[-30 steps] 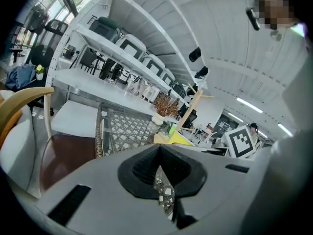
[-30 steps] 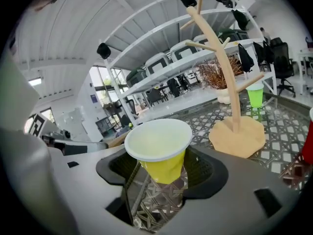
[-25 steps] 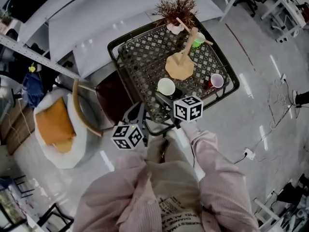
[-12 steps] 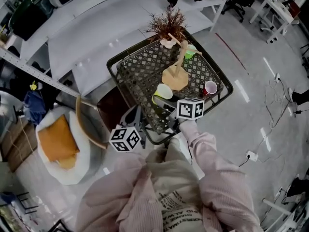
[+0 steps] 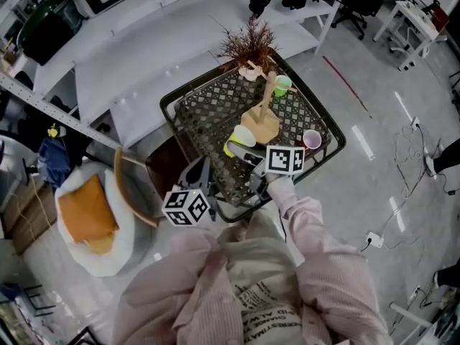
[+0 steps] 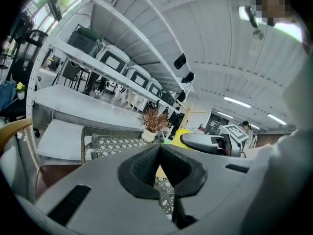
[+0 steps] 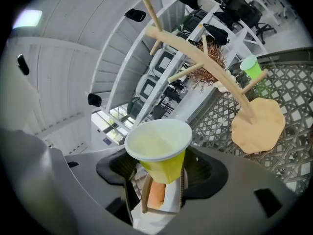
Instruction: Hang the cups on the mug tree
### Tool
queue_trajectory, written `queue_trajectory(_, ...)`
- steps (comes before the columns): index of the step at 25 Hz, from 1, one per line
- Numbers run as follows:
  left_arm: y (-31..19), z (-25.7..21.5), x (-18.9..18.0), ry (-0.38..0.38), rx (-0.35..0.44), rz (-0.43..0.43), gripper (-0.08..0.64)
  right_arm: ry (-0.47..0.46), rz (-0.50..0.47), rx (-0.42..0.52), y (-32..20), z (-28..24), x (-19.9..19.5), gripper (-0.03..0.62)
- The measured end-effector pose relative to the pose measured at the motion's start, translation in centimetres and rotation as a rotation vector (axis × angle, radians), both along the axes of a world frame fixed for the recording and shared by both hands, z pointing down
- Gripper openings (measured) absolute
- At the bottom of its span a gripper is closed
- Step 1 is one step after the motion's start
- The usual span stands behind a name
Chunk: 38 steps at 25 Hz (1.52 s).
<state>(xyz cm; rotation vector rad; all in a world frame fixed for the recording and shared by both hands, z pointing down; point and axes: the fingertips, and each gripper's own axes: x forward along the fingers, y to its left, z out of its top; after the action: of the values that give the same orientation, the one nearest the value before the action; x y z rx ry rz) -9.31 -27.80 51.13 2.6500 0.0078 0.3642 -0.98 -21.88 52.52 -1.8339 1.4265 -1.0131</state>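
Right gripper [image 7: 164, 177] clamped on yellow cup [image 7: 157, 143] — cup held over the lattice table [image 5: 208, 106], near the mug tree [image 7: 210, 65], not touching it. Green cup [image 7: 252, 67] hangs on a peg; pink cup [image 5: 312, 139] stands on the table. Left gripper [image 6: 160, 153] — jaws together, nothing held
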Motion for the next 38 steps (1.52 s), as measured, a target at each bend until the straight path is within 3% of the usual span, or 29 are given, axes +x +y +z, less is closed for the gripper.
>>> queue_trajectory(22,0.5,-3.2,5.8,0.035,0.057,-0.088,-0.002,-0.304,-0.057,0.155,0.1,-2.4,5.9,0.292)
queue_trajectory(38,1.9,-3.6,7.6,0.039,0.082,-0.114,-0.002,-0.572,-0.028,0.358,0.8,-2.8,8.6,0.293)
